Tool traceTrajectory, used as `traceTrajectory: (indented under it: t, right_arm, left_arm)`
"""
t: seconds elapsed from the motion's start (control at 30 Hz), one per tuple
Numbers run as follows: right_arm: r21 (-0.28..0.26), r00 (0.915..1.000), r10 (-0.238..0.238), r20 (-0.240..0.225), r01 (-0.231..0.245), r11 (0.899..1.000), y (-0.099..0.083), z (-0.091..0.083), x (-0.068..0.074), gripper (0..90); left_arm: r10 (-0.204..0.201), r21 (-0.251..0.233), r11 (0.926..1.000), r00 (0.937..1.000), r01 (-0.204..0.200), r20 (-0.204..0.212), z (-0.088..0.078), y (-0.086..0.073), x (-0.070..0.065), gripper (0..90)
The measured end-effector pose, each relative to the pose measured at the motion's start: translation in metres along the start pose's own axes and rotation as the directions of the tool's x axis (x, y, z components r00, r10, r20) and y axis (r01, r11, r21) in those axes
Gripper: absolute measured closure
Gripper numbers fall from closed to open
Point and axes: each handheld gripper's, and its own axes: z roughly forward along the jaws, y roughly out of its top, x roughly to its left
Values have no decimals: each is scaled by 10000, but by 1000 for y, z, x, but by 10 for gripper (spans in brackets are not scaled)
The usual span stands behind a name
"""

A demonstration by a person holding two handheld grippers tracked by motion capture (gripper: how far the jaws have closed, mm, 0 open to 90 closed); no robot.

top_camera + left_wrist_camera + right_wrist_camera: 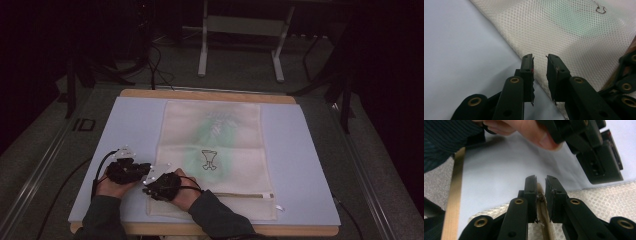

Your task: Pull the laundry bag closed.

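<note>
A white mesh bag (pixel 215 145) lies flat on the pale blue mat (pixel 135 125), with something green showing through its cloth. Its beige zipper (pixel 240 195) runs along the near end. My right gripper (pixel 150 192) is at the bag's near left corner. In the right gripper view my right gripper (pixel 540 181) is shut on the zipper strip (pixel 544 215). My left gripper (pixel 146 174) sits just beside it at the bag's left edge. My left gripper (pixel 540 60) stands open over the mesh (pixel 574 32), with nothing pressed between its pads.
The mat lies on a wooden table whose front edge (pixel 454 195) is close behind my hands. A dark goblet drawing (pixel 209 159) marks the bag's middle. Beyond the table stand a white frame (pixel 240 30) and cables on the floor.
</note>
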Motion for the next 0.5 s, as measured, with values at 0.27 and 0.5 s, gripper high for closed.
traceTrajectory:
  t: [0.27,0.5]
  right_arm:
    - [237,10000,-5,-68,7,9997,2,12,0,797]
    - [420,9997,-226,-8,226,9989,5,20,1,812]
  left_arm:
    - [-91,-68,9999,10000,90,-29,-1,-1,2,753]
    - [-163,-127,9998,9998,161,-100,-3,-1,4,753]
